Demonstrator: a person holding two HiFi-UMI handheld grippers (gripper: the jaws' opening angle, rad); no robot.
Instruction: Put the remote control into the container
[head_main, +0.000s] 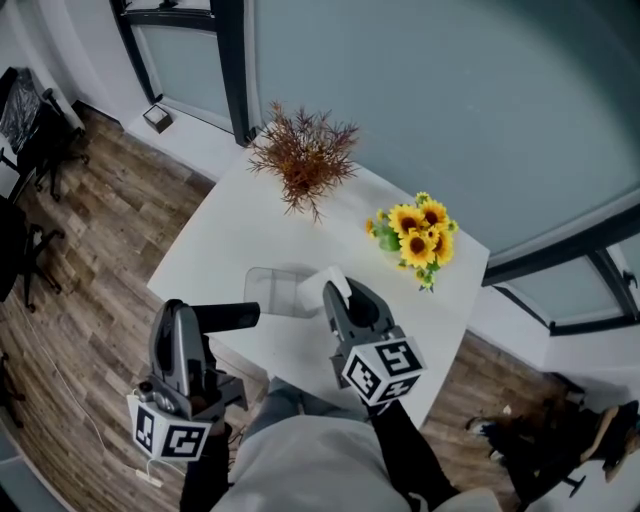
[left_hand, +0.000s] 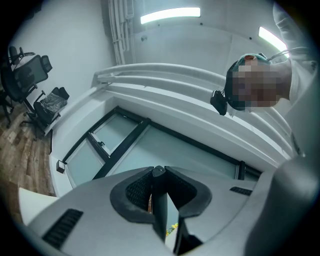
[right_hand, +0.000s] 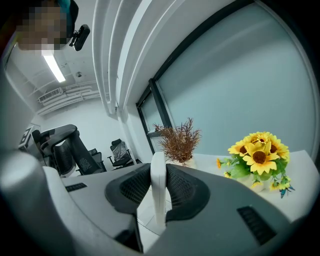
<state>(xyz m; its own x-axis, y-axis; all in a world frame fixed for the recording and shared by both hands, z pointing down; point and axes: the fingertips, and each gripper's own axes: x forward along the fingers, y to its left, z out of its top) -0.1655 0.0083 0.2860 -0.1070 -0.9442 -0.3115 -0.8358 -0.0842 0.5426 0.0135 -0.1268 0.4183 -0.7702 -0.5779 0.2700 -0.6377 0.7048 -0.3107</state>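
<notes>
A clear plastic container (head_main: 266, 288) sits near the front of the white table (head_main: 225, 235). My right gripper (head_main: 338, 298) is shut on a white remote control (head_main: 326, 283), which hangs at the container's right edge. In the right gripper view the white remote control (right_hand: 158, 192) stands edge-on between the jaws of the right gripper (right_hand: 158, 167). My left gripper (head_main: 183, 312) hovers off the table's front-left edge, shut on a black remote control (head_main: 228, 317) that sticks out to the right. The left gripper view shows the left gripper (left_hand: 159, 174) clamping the black remote control (left_hand: 159, 212) as a thin dark blade.
A dried reddish-brown plant (head_main: 303, 158) stands at the table's far side and a sunflower bunch (head_main: 418, 235) at its right. Glass partition walls rise behind the table. Wooden floor (head_main: 95, 240) and black office chairs (head_main: 30, 120) lie to the left.
</notes>
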